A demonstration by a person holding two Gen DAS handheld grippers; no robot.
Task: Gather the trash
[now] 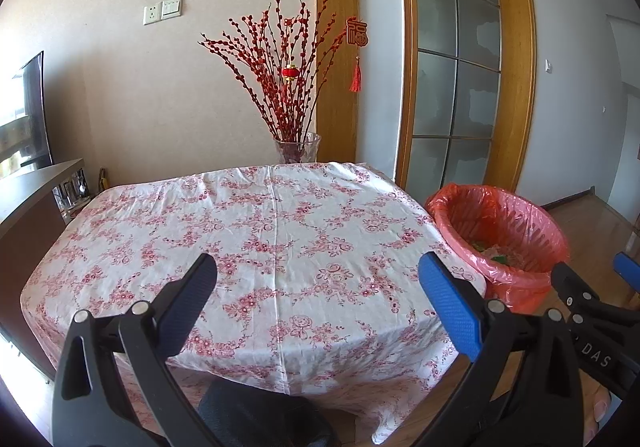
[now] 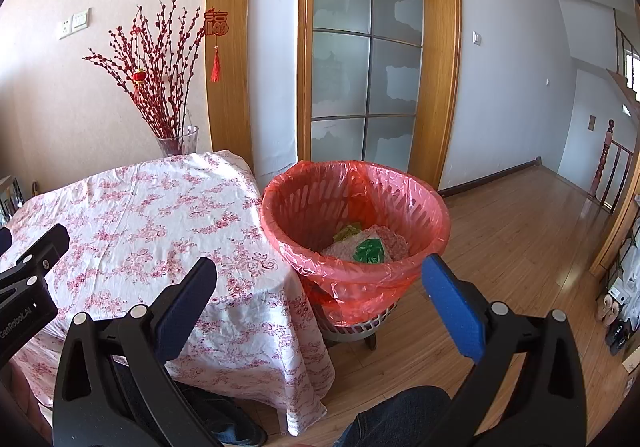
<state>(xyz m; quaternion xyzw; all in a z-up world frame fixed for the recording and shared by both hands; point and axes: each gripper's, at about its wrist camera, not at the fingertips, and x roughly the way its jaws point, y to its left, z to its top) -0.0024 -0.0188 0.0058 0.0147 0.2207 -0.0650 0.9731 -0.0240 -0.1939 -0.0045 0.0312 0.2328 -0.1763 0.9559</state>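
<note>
Creased floral cotton-like tablecloth (image 1: 276,231); thin glossy red plastic bin liner (image 2: 352,275); polished wooden floor (image 2: 520,239); clear glass vase (image 1: 297,149); frosted glass door (image 2: 366,59).

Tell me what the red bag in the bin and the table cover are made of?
The bag looks like thin shiny plastic: see-through and crinkly at the rim. The table cover looks like matte cotton cloth, creased and draping in soft folds, though the exact fabric isn't certain.

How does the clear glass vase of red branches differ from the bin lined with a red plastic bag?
The clear glass vase stands at the table's far edge; the red-lined bin stands off the table, on a low stand. The vase is narrow and transparent; the bin is wide, its slatted wall covered by the bag. The vase holds upright red branches; the bin holds crumpled pink and green trash. Both are open-topped.
</note>
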